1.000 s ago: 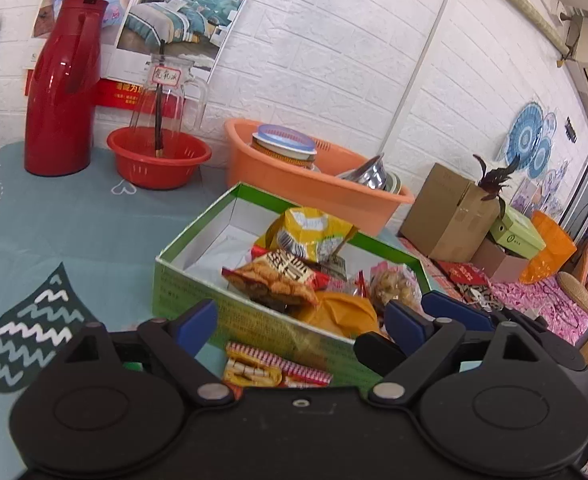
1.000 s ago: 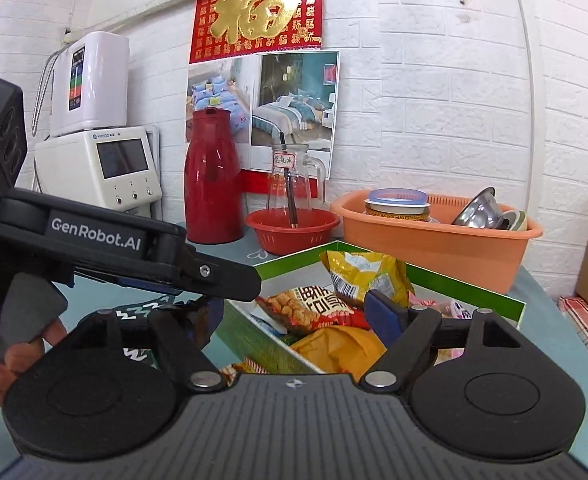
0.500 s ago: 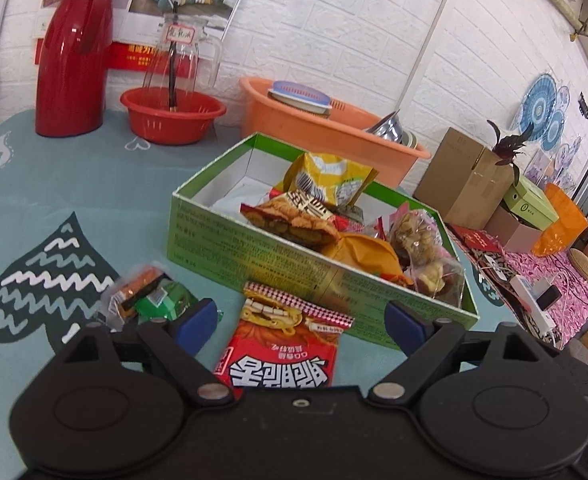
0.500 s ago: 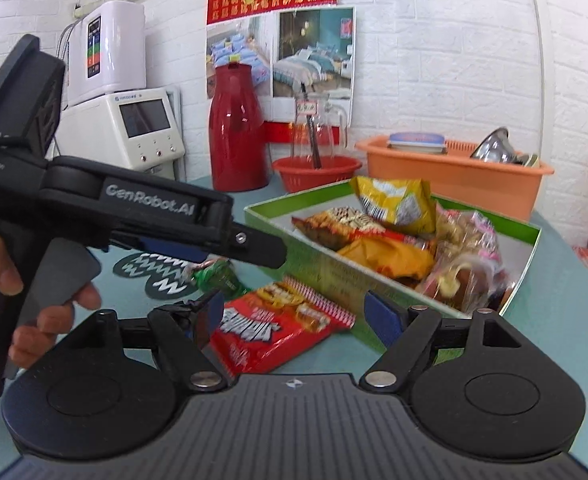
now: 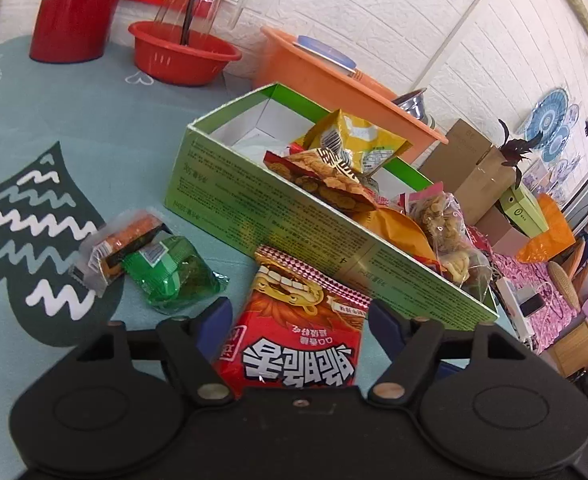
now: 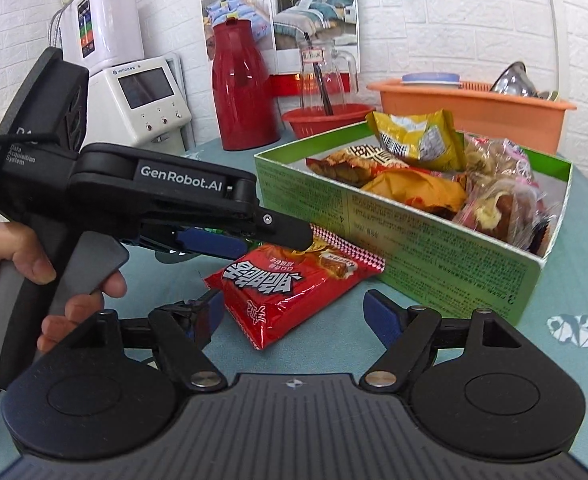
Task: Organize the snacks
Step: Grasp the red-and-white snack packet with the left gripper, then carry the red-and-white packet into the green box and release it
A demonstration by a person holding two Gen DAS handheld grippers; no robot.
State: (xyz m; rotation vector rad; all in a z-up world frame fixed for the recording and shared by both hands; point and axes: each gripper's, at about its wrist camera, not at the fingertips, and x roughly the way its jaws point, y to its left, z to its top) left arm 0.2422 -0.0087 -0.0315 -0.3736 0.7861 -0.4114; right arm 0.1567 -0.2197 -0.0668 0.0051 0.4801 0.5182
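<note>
While its blue pads are standing wide apart, the left gripper [image 5: 300,316] is hanging low over the red snack bag [image 5: 300,332], one pad at each side edge of the bag and neither clearly touching it. That bag is lying flat on the teal tablecloth [image 5: 74,128], its far end butting against the near wall of the green box [image 5: 294,216], so little room is showing between bag and box. Just left of the left pad, a green packet [image 5: 170,272] and an orange packet [image 5: 124,240] are lying side by side, leaving only a thin strip of cloth. The right gripper [image 6: 294,314] is also gaping wide, holding nothing, hovering near the bag's closer end, with bare cloth stretching to its right beside the box. Inside the box, a yellow bag [image 6: 418,136] and several other snacks are piling above the rim at the right half, while the left end is showing white floor. The left gripper's body is hiding the bag's near end in its own view, and in the right wrist view its arm is covering the bag's far corner.
</note>
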